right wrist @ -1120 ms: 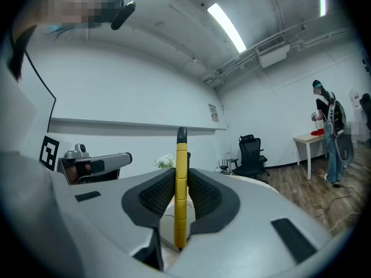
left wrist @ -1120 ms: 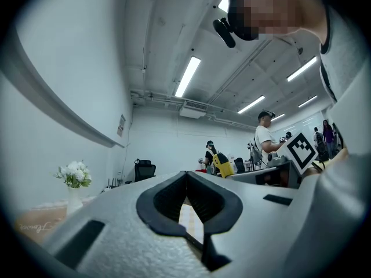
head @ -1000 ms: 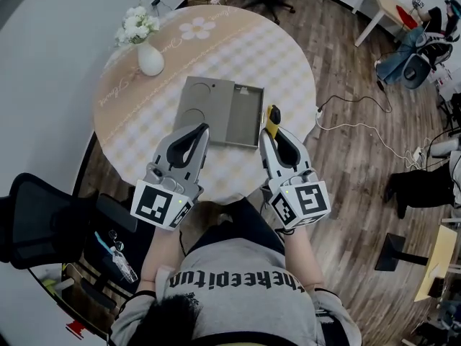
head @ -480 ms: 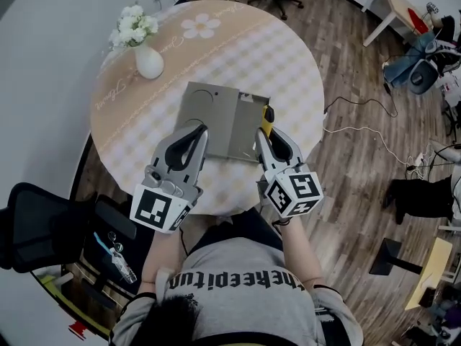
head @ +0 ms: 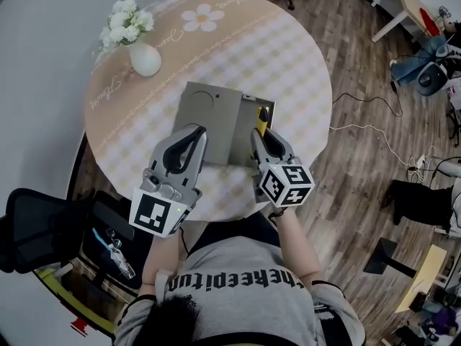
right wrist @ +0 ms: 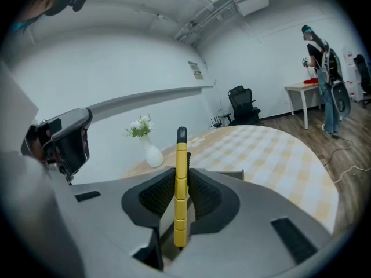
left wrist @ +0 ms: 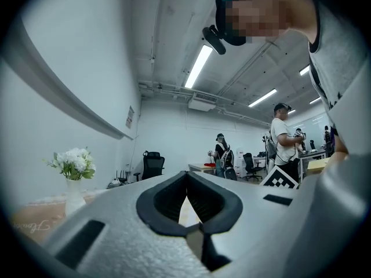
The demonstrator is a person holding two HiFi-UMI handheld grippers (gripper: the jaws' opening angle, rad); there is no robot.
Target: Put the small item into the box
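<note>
The small yellow item (right wrist: pixel 181 196) is clamped upright between the jaws of the right gripper (head: pixel 261 131) over the three o'clock side of the open grey box (head: pixel 212 117), apparently for lowering inside, while the left gripper (head: pixel 196 131), closed on nothing, is held clear at seven o'clock.

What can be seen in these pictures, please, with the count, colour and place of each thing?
table: one, round, beige checked, centre
box: one, grey, open, on the table's near half
vase: one, white, with white flowers, table's far left
item: one, yellow, slim, upright in the right jaws
chair: one, black, floor at left
cable: one, white, floor at right
left gripper: grey, shut, empty, over the box's left part
right gripper: grey, shut on the item, by the box's right part
</note>
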